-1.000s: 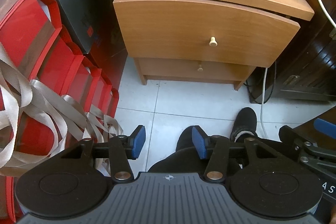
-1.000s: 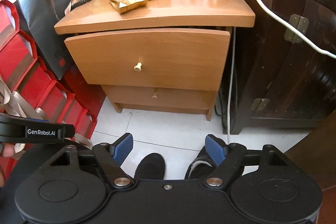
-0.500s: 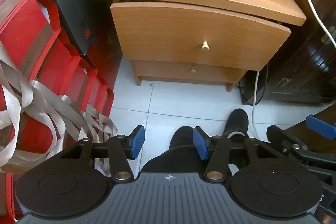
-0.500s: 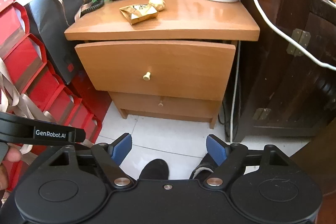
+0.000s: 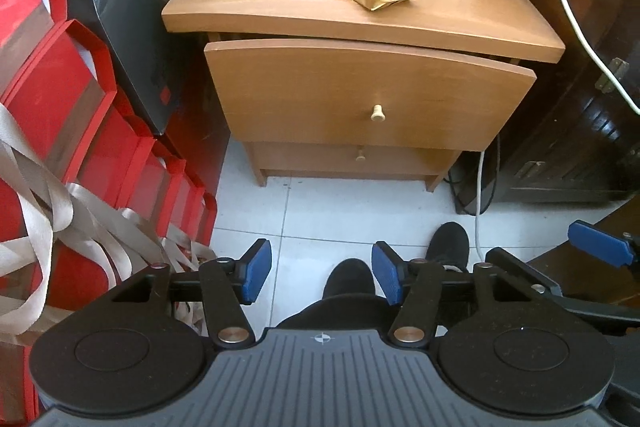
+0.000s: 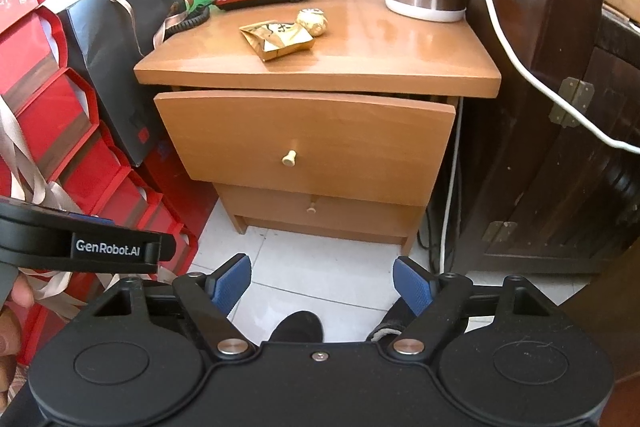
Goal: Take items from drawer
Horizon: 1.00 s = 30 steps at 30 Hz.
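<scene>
Drawer (image 6: pixel 308 143) hangs slightly ajar under the nightstand top (image 6: pixel 360 67), where a gold packet (image 6: pixel 278 35) lies. Both views have drawn back and risen within the last second. Left gripper (image 5: pixel 318 277) and right gripper (image 6: pixel 322 281) gape empty; retrieval looks either finished or pending.

Both units same build: left gripper (image 5: pixel 322 277) and right gripper (image 6: pixel 322 285) have black linkage arms, blue ribbed fingertip pads (image 5: pixel 256 271), silver pivot screws (image 5: pixel 235 335), two round black discs near the lens. Left body is grey, ribbed, with a small crosshair mark; right body is plain black with a centre screw. White "GenRobot.AI" lettering on the left unit's side. Person wears black trousers, black shoes (image 5: pixel 450 243)
</scene>
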Available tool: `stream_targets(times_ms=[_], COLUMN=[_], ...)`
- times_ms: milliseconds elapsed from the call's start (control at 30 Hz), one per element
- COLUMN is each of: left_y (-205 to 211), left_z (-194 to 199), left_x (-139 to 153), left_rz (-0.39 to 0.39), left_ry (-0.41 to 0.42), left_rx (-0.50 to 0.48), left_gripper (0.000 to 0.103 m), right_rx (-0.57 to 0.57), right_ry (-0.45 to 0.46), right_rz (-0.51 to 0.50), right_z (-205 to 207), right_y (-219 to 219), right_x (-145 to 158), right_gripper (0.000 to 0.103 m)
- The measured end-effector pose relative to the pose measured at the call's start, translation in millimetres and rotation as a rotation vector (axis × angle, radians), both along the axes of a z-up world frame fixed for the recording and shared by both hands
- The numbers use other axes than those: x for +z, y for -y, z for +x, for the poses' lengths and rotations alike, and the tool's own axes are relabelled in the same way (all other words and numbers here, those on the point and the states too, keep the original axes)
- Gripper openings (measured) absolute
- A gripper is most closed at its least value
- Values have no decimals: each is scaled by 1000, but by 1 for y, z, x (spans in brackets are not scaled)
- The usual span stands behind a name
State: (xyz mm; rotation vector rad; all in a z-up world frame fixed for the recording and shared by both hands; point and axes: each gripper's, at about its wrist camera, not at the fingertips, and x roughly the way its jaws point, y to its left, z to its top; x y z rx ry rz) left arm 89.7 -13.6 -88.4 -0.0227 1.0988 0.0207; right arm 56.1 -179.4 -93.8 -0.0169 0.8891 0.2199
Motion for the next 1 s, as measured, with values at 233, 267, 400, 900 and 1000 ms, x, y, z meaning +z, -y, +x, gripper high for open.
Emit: stream_targets(times_ms=[233,267,400,900,1000], left_y=[9,9,7,-2,-1], left_z=[1,0,-3,3,3], left_x=[4,5,5,-1,-2], left_rz=[46,52,33,-31,-15], left_ry=[-4,2,27,-40,-47], left_rx=[-16,-17,-8,-8,-16], left_gripper=[59,59,59,59,60], right_rx=[-1,-1,0,-4,-3], right_ry=[6,6,6,9,12], right_rz=[0,0,0,3,2], right_z=[-1,-1,-1,-1,-1], right_y=[0,0,-1,-2,-2], right_x=[3,3,4,6,7], right_gripper=[77,77,77,77,77])
